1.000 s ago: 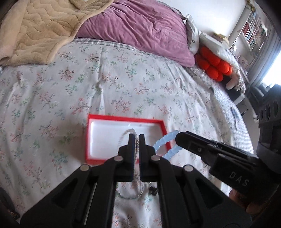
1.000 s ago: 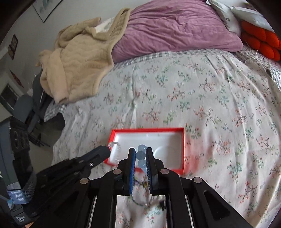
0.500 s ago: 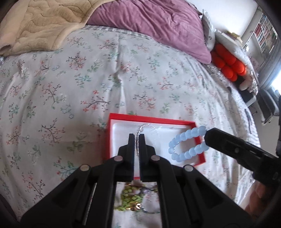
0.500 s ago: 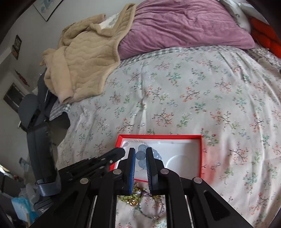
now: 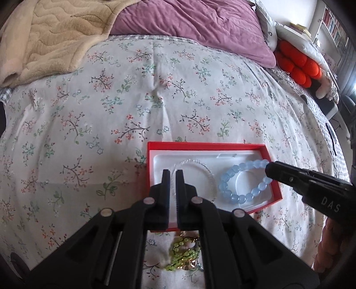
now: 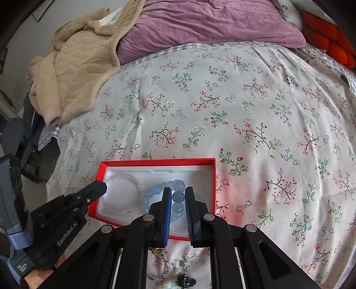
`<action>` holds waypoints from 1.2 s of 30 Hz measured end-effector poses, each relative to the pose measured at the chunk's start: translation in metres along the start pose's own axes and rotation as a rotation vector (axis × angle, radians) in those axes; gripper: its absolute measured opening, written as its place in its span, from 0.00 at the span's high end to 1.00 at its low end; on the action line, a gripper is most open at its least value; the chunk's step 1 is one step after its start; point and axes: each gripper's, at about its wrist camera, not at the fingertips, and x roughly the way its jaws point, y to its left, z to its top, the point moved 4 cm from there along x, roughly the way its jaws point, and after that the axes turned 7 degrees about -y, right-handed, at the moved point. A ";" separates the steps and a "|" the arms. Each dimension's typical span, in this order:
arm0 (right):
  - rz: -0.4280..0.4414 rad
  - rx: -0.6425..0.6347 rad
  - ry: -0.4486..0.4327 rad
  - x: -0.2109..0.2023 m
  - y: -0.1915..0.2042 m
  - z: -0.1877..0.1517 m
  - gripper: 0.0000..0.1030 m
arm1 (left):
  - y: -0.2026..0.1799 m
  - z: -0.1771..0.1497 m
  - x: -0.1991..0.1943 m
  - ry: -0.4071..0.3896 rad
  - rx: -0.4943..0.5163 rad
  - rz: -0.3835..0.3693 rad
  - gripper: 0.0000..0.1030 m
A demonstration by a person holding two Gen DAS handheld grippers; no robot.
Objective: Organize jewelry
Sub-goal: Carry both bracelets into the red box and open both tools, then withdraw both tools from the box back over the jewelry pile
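Observation:
A red box (image 5: 200, 145) with a white inlay lies on the floral bedspread. My left gripper (image 5: 173, 175) is shut on a thin clear-bead bracelet (image 5: 210, 177), whose loop rests in the left half of the inlay. My right gripper (image 6: 178, 193) is shut on a pale blue bead bracelet (image 6: 178, 196). That blue bracelet (image 5: 242, 181) lies in the right half of the inlay, with the right gripper (image 5: 270, 169) at its right side. In the right wrist view the box (image 6: 155, 162) holds both, with the left gripper (image 6: 101, 187) at the clear bracelet (image 6: 124, 193).
A small heap of jewelry lies just in front of the box: green beads (image 5: 182, 255), a thin chain (image 6: 160, 266), a dark piece (image 6: 185, 282). Farther back are a beige blanket (image 5: 44, 33), a purple duvet (image 5: 189, 20) and orange cushions (image 5: 298, 64). The bed's edge drops off at left (image 6: 44, 155).
Both grippers have come down toward the box. The two bracelets, which hung above it, now rest in the white inlay. Both grips stay the same.

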 end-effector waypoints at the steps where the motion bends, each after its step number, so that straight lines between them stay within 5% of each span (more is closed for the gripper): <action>1: 0.003 0.000 -0.008 -0.002 0.000 0.001 0.81 | 0.000 0.000 -0.001 -0.003 0.001 0.000 0.94; 5: 0.007 -0.003 -0.032 -0.015 0.001 0.003 0.42 | -0.001 0.001 -0.012 -0.008 0.001 0.003 0.73; 9: 0.007 0.003 -0.052 -0.031 -0.004 0.001 0.40 | -0.001 -0.001 -0.031 -0.030 0.017 0.019 0.52; 18: -0.011 -0.010 -0.032 -0.051 -0.009 -0.024 0.31 | 0.008 -0.027 -0.056 0.009 0.034 0.043 0.24; 36: -0.097 -0.017 0.117 -0.049 -0.028 -0.083 0.22 | 0.016 -0.091 -0.051 0.224 0.040 0.060 0.19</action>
